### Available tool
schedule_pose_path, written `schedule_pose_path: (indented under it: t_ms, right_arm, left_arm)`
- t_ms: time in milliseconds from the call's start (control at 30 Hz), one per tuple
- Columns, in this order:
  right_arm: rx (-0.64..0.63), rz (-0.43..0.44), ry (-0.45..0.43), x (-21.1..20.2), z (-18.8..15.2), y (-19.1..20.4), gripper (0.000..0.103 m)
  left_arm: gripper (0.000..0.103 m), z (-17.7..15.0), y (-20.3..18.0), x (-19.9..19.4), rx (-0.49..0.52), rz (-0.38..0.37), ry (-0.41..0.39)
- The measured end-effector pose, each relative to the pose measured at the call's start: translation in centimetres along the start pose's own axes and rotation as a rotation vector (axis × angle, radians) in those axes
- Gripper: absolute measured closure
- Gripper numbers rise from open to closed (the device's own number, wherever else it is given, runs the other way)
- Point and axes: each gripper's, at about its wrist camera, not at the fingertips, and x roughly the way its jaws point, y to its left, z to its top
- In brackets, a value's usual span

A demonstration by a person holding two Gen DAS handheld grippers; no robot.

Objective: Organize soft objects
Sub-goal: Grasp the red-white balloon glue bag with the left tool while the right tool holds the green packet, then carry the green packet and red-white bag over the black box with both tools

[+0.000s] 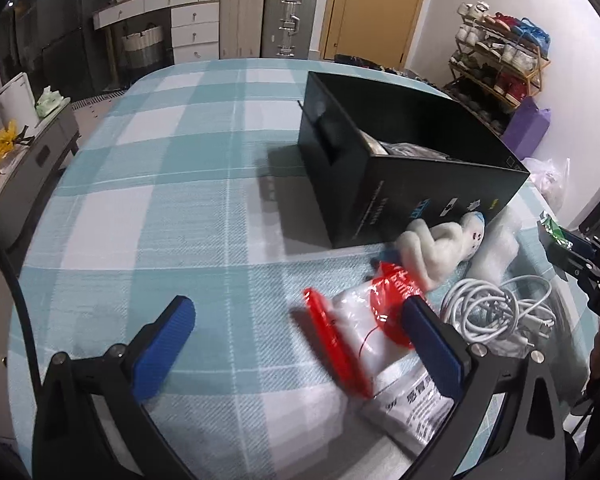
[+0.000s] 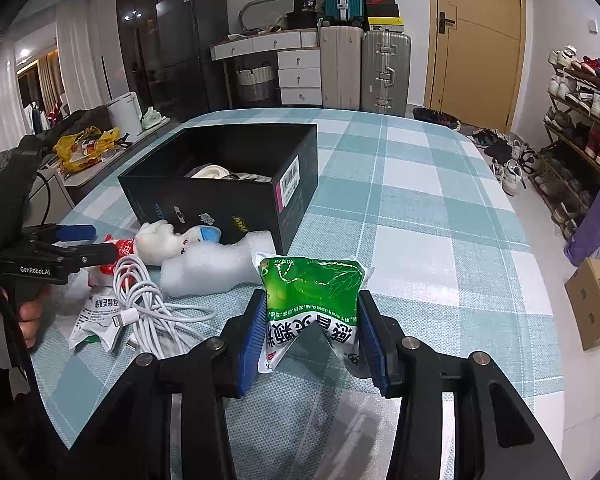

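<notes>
My right gripper (image 2: 312,332) is shut on a green and white sachet (image 2: 312,292), held above the checked tablecloth; it also shows at the right edge of the left wrist view (image 1: 556,236). My left gripper (image 1: 300,340) is open and empty, low over the cloth, its right finger over a red and white plastic bag (image 1: 364,320). A black open box (image 1: 412,168) (image 2: 224,184) with things inside stands beyond. A white plush toy (image 1: 440,248) (image 2: 168,240), a bubble-wrap roll (image 2: 216,268) and a white cable coil (image 1: 496,312) (image 2: 148,300) lie in front of the box.
A white sachet with print (image 2: 96,312) lies by the cable. The teal checked table (image 2: 420,208) stretches right of the box. A side bench with yellow bags (image 2: 84,148), suitcases (image 2: 384,68), drawers and a shoe rack (image 2: 580,112) surround the table.
</notes>
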Motion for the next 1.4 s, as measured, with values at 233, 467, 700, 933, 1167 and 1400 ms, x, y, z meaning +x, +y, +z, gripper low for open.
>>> schedule_pose_path:
  t_ms: [233, 467, 700, 933, 1167, 1400]
  right_arm:
    - [-0.001, 0.019, -0.014, -0.3, 0.1, 0.6, 0.058]
    - [0.000, 0.020, -0.011, -0.5, -0.1, 0.5, 0.058]
    - [0.003, 0.028, -0.012, -0.4, -0.1, 0.5, 0.058]
    - [-0.004, 0.033, -0.014, -0.5, -0.1, 0.7, 0.058]
    - [-0.009, 0.059, -0.047, -1.0, 0.0, 1.1, 0.058]
    - [-0.027, 0.101, -0.099, -2.2, 0.5, 2.5, 0.058]
  left_arm:
    - [0.000, 0.7, -1.5, 1.0, 0.010, -0.041, 0.018]
    - [0.000, 0.2, -1.0, 1.0, 0.025, -0.001, 0.049]
    - [0.000, -0.1, -1.0, 0.4, 0.056, -0.019, 0.021]
    - [0.008, -0.1, -1.4, 1.1, 0.084, -0.016, 0.024]
    - [0.049, -0.4, -1.6, 0.5, 0.121, -0.009, -0.010]
    - [0.055, -0.7, -1.8, -2.3, 0.131, -0.027, -0.105]
